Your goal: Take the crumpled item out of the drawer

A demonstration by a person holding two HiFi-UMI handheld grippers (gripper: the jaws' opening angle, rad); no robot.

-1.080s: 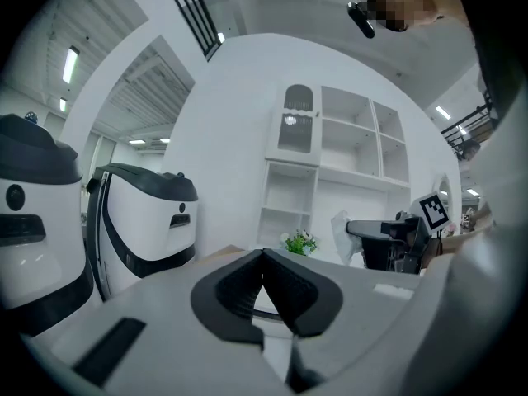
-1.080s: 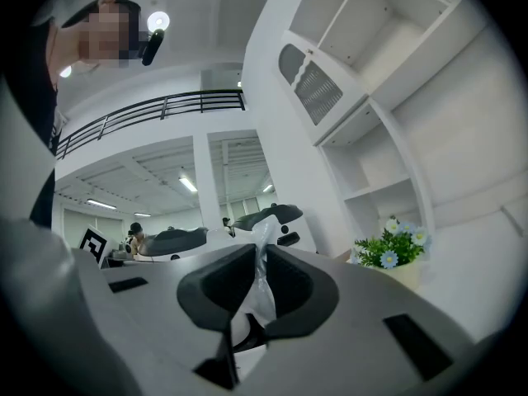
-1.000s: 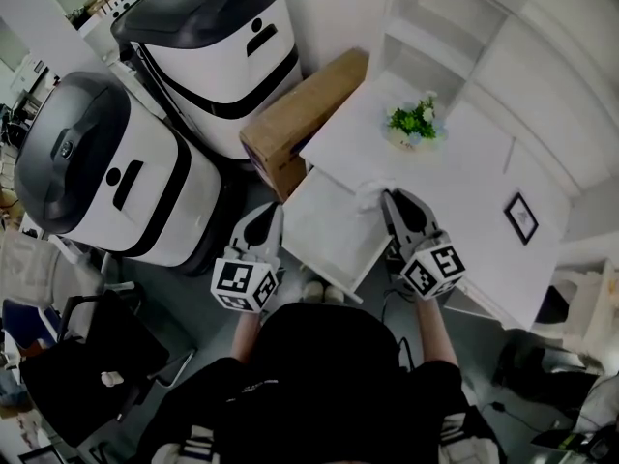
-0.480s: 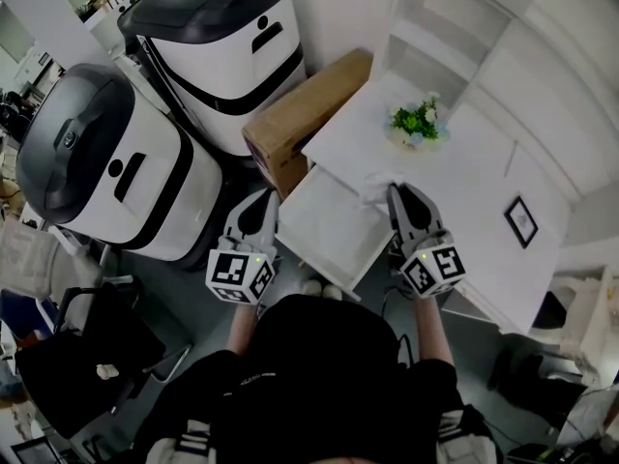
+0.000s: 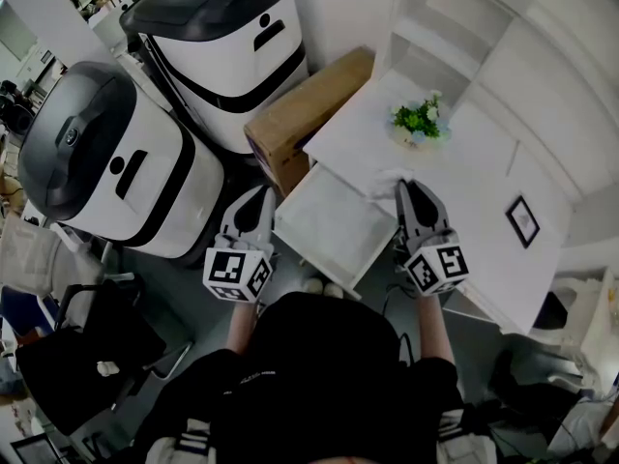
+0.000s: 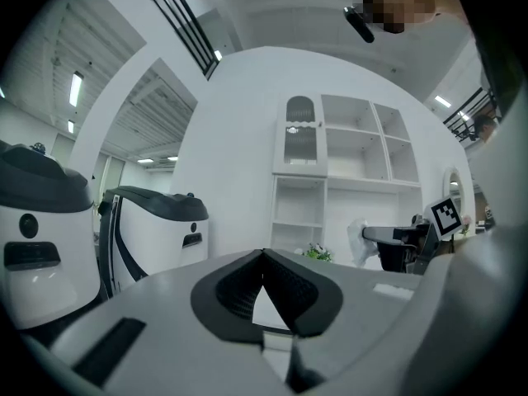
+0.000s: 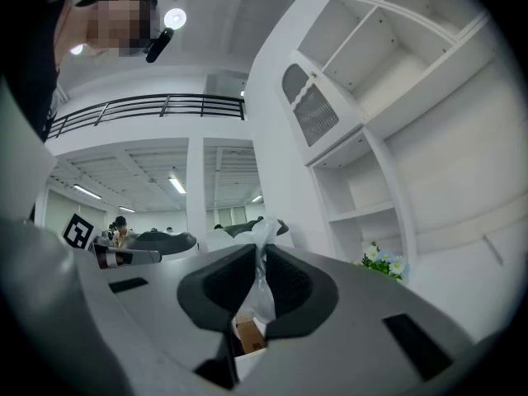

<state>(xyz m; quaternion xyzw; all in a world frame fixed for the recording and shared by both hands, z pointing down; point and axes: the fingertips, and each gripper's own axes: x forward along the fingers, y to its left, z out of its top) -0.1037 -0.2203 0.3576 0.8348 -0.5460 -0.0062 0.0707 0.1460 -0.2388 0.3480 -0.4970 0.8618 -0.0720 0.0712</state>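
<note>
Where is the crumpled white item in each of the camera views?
Head view: the crumpled white item is just right of centre, at the tips of the right gripper.
Left gripper view: right of centre, a white wad on the right gripper's tips.
Right gripper view: centre, pinched between the jaws.
Shared landmark: the potted plant.

We hold the left gripper (image 6: 264, 256), dark jaws closed on nothing, toward a tall white shelf cabinet (image 6: 346, 172) and small green plant (image 6: 317, 254).
</note>
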